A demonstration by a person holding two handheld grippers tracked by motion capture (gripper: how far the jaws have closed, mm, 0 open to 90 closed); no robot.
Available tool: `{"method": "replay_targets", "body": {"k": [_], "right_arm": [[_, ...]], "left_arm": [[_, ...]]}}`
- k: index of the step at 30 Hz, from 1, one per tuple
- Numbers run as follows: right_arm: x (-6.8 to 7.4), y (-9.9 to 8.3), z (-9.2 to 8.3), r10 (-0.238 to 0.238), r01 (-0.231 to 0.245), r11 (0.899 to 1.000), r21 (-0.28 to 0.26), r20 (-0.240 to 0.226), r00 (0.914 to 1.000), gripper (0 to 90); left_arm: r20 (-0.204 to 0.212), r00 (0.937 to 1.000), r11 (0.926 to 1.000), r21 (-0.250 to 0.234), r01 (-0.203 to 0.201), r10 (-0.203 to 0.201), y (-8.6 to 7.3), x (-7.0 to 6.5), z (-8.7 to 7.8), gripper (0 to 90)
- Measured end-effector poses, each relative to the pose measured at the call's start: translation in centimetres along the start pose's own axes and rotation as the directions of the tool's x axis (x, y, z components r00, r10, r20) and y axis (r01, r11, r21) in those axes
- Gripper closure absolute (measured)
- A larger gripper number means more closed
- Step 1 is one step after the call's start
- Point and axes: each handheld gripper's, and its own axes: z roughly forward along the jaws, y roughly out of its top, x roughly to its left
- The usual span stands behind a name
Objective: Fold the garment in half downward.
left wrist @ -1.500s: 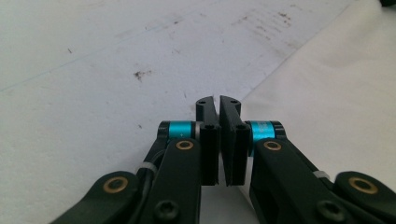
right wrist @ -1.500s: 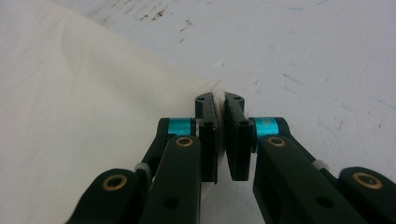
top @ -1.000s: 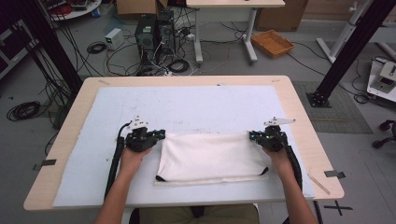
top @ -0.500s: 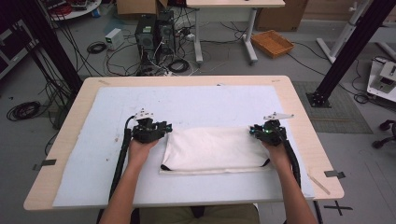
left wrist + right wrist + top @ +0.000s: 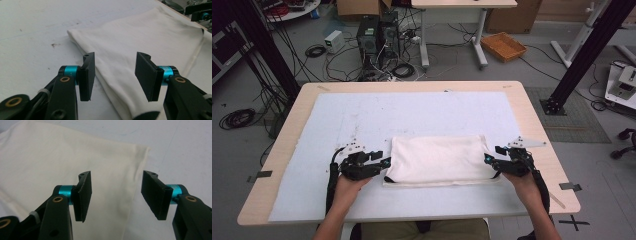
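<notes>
Plainly, cloth: a folded white cloth lies flat on the pale mat, toward the person's side of the table; nothing grips it.
Cloth shape: a wide rectangle, several layers thick by the look of its rolled side edges; in the high view a small dark patch shows at its near left corner, and what it is cannot be told.
Why it lies so: my judgement is that a fold has just been laid down, or the next one is being lined up, since a gripper waits at each short end.
Left gripper: just beside the cloth's left edge, jaws released and spread wide; in the left gripper view that edge of the cloth runs between them, held by neither.
Right gripper: at the cloth's right edge, jaws likewise parted and empty; in the right gripper view they straddle the cloth's side edge.
Why the jaws are wide: probably to take in the thick stacked edge at one bite.
Hands: the left hand and right hand come in from the near side of the cloth, forearms angled slightly inward, grippers held low and pointing at each other across it.
Beyond the cloth: the rest of the mat is bare but for faint marks.
</notes>
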Motion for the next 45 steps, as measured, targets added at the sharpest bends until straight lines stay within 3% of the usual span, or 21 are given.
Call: {"method": "replay_targets", "body": {"k": [4,8,10,12,15,17,19,21,23,25,28,33,39,40,42,43,45], "right_arm": [[0.6,-1.0,-1.2,-0.028,0.028,1.000,0.005,-0.001,0.9996,43.6],[0.9,-1.8,-2.1,-0.020,0.020,1.000,0.005,-0.005,0.9998,44.3],[0.9,-2.1,-2.3,-0.018,0.018,1.000,0.010,-0.004,0.9998,44.9],[0.9,-2.3,-2.1,-0.021,0.021,0.999,0.026,-0.011,0.9997,47.0],[0.7,-2.3,-2.0,-0.019,0.019,0.999,0.038,-0.001,0.9998,51.7],[0.6,-2.2,-2.3,-0.005,0.005,1.000,0.018,0.002,1.0000,52.1],[0.4,-2.2,-2.6,0.009,-0.009,1.000,0.015,-0.005,0.9999,52.2],[0.3,-2.3,-2.3,0.028,-0.028,0.998,0.049,-0.013,0.9995,56.5],[0.4,-2.6,-1.7,0.032,-0.028,0.994,0.107,-0.035,0.9989,67.5],[0.6,-2.6,-1.5,-0.018,0.022,0.992,0.126,-0.033,0.9993,82.4],[1.0,-2.1,-2.3,-0.049,0.051,0.995,0.090,-0.025,0.9985,84.0],[1.3,-1.8,-3.5,-0.059,0.061,0.996,0.061,-0.028,0.9978,84.0],[1.3,-2.6,-3.6,-0.060,0.061,0.991,0.118,-0.019,0.9980,84.0],[1.3,-2.9,-3.5,-0.057,0.058,0.989,0.135,-0.008,0.9983,84.0],[1.0,-3.2,-3.2,-0.043,0.046,0.986,0.159,-0.017,0.9989,79.2],[1.0,-3.2,-3.3,-0.038,0.039,0.989,0.145,-0.009,0.9992,67.7],[0.7,-3.0,-3.5,-0.029,0.028,0.995,0.097,0.007,0.9995,53.2]], "left_arm": [[0.003,0.9999,0.9995,0.028,-0.013,0.013,-1.1,-1.1,-0.5,50.8],[-0.016,0.9997,0.9987,0.050,-0.014,0.015,-1.9,-1.6,-0.5,51.0],[-0.048,0.9982,0.9966,0.075,-0.034,0.038,-2.1,-1.9,-0.2,52.3],[-0.057,0.9975,0.9950,0.093,-0.036,0.042,-2.3,-2.0,0.2,58.8],[-0.068,0.9956,0.9900,0.130,-0.055,0.064,-2.5,-2.3,0.5,75.4],[-0.072,0.9936,0.9892,0.124,-0.078,0.087,-2.4,-2.6,0.4,84.8],[-0.063,0.9940,0.9903,0.113,-0.082,0.089,-2.3,-2.7,0.3,86.1],[-0.062,0.9942,0.9911,0.105,-0.082,0.088,-2.3,-2.7,0.2,86.2],[-0.058,0.9939,0.9909,0.102,-0.088,0.094,-2.2,-2.7,0.1,86.5],[-0.051,0.9936,0.9914,0.089,-0.096,0.101,-2.2,-2.8,-0.1,86.8],[-0.040,0.9924,0.9922,0.050,-0.114,0.116,-1.8,-3.1,-0.7,86.9],[-0.017,0.9914,0.9914,0.014,-0.130,0.130,-1.8,-3.3,-1.7,87.2],[-0.010,0.9930,0.9914,0.058,-0.117,0.118,-2.5,-3.4,-1.7,87.1],[-0.012,0.9944,0.9912,0.083,-0.103,0.105,-2.8,-3.1,-1.5,87.1],[-0.008,0.9955,0.9927,0.076,-0.093,0.094,-2.8,-2.9,-1.5,86.8],[-0.012,0.9957,0.9939,0.063,-0.091,0.092,-2.7,-2.8,-1.6,83.8],[-0.029,0.9959,0.9961,0.023,-0.085,0.086,-2.5,-2.4,-1.8,58.3]]}}
